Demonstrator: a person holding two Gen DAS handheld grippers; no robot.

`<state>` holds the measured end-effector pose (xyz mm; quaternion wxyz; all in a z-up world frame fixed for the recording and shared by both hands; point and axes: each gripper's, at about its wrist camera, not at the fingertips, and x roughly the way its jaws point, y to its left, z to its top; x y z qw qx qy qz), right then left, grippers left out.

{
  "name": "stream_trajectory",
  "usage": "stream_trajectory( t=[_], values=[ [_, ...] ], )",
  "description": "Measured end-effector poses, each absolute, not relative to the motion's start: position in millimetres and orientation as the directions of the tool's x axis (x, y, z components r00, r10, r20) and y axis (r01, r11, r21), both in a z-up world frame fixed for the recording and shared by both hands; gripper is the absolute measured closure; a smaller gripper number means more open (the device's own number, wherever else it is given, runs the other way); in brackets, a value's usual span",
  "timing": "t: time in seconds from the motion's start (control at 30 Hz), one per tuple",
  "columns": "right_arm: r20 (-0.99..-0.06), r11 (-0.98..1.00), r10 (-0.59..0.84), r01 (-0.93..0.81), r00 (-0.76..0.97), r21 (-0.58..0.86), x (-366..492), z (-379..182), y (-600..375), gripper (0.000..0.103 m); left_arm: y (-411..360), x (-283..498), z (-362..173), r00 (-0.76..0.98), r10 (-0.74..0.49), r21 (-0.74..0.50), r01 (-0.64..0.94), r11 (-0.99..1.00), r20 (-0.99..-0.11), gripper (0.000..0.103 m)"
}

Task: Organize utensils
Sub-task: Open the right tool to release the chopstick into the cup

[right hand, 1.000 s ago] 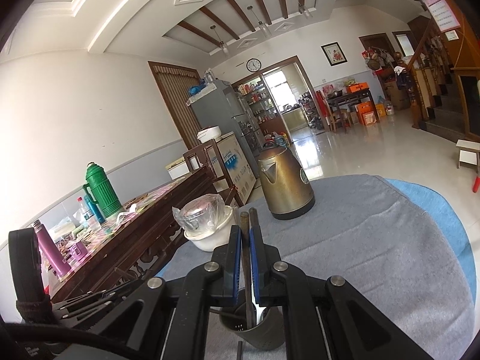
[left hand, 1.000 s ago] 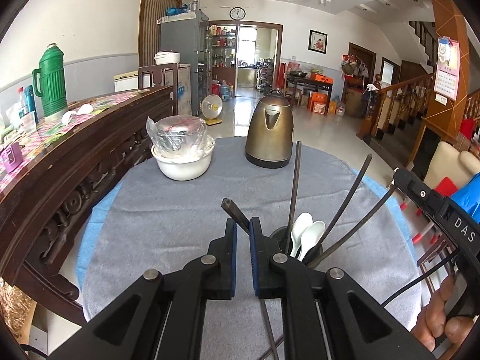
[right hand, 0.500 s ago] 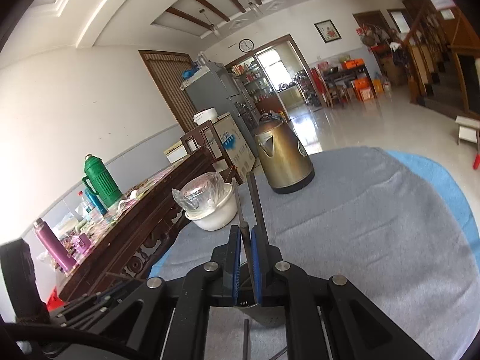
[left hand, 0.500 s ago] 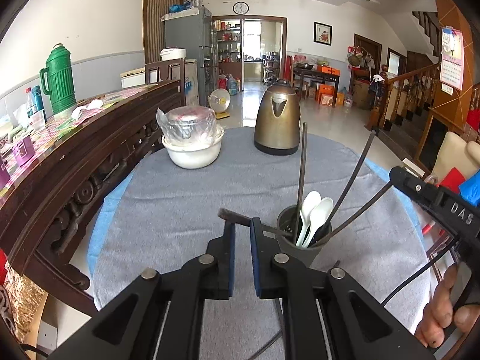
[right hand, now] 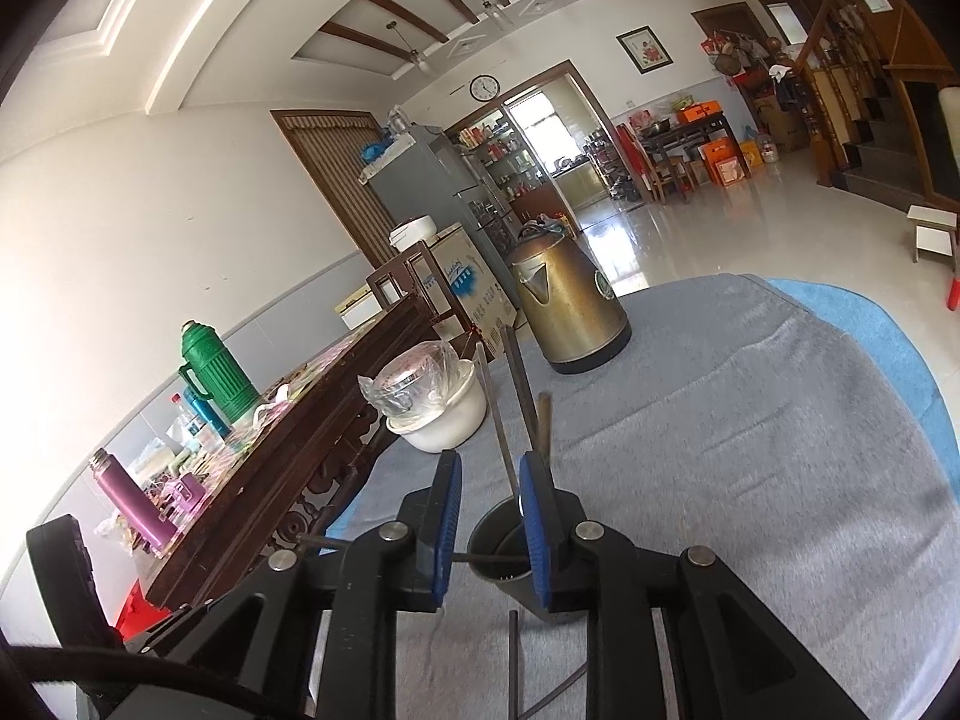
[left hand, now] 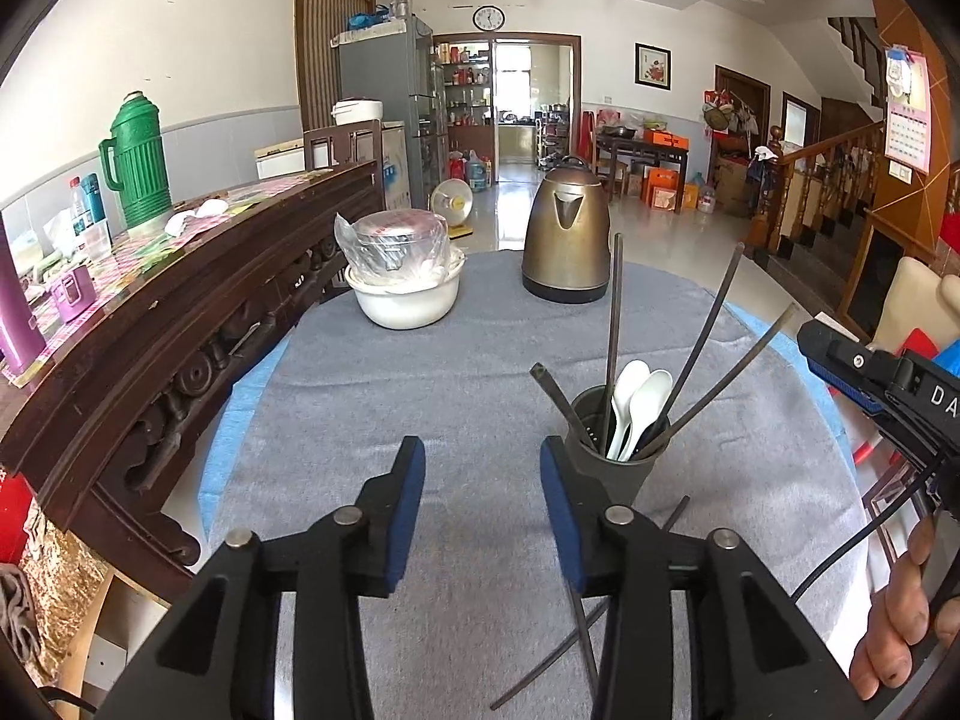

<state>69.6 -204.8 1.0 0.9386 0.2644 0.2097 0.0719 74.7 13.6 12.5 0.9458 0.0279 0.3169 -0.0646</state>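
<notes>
Left gripper (left hand: 483, 504): jaws have just been opening, part open, nothing between them. Right gripper (right hand: 489, 507): jaws have just been opening, a narrow gap, gripping nothing. The cup (left hand: 618, 462) of chopsticks (left hand: 612, 330) and spoons (left hand: 639, 405) stands right of centre on the grey cloth (left hand: 420, 396).

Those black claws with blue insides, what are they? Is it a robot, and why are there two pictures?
No robot. A person holds a hand-held gripper in each hand, each with a small camera looking along its fingers, so there are two pictures. The left hand-held gripper and the right hand-held gripper have just been opening and hold nothing now. On the grey cloth stand a dark utensil cup with chopsticks and white spoons, a brass-coloured kettle and a white bowl. More chopsticks lie on the cloth.
</notes>
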Motion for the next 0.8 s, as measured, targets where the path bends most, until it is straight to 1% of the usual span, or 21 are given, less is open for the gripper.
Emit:
stream_trajectory(
  t=[0.13, 0.17, 0.43, 0.8],
  values=[
    [-0.371, 0.852, 0.245, -0.017, 0.896, 0.523, 63, -2, -204, 0.081, 17, 67, 10, 0.784, -0.109, -0.002, 0.136, 0.991, -0.610, 0.051],
    [-0.373, 0.853, 0.245, -0.016, 0.895, 0.522, 61, -3, -204, 0.081, 18, 65, 9, 0.783, -0.111, -0.006, 0.135, 0.991, -0.612, 0.051],
    [-0.398, 0.855, 0.231, 0.010, 0.888, 0.518, 49, -12, -207, 0.081, 20, 51, -6, 0.752, -0.129, -0.028, 0.146, 0.989, -0.646, 0.049],
    [-0.388, 0.848, 0.226, 0.016, 0.894, 0.530, 30, -8, -211, 0.081, 8, 28, -20, 0.717, -0.140, -0.017, 0.175, 0.984, -0.683, 0.048]
  ],
)
